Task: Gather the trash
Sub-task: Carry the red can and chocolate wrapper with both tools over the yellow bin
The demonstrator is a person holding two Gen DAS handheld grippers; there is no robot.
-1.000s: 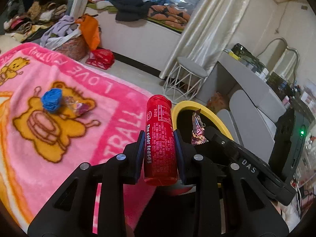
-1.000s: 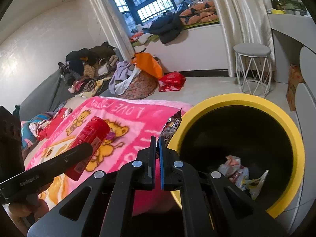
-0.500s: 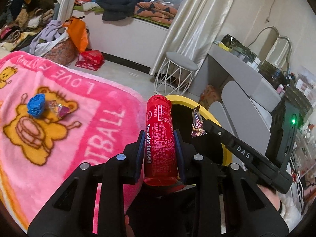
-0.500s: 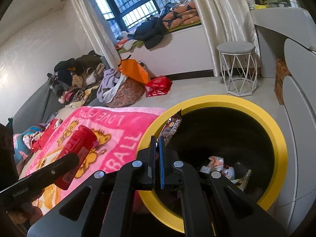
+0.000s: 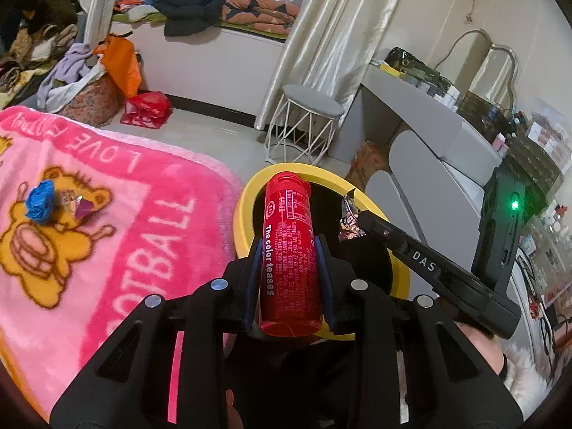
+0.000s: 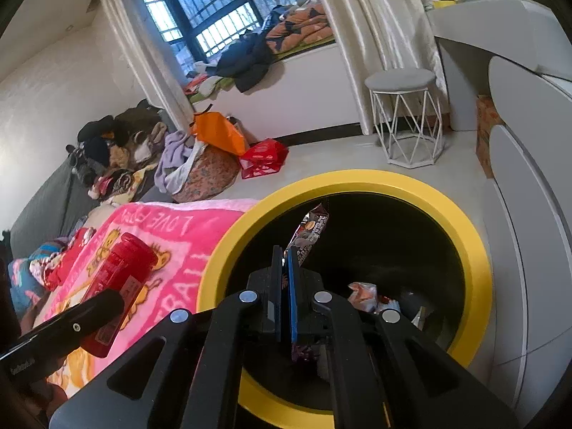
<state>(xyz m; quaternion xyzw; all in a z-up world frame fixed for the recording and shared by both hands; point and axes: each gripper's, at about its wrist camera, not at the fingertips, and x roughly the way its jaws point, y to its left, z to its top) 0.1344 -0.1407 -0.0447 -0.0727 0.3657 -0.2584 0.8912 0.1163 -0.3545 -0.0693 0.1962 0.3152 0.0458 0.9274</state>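
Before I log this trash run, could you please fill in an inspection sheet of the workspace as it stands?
Surface: pink blanket.
Job's things: red bottle and snack wrapper held at the yellow bin, which has litter inside; blue wad and foil wrapper on the blanket.
Clutter: clothes pile, orange bag.
Grippers: left tongs shut on bottle; right tongs shut on wrapper.
Cables: nothing seen.
Surroundings: stool, window.
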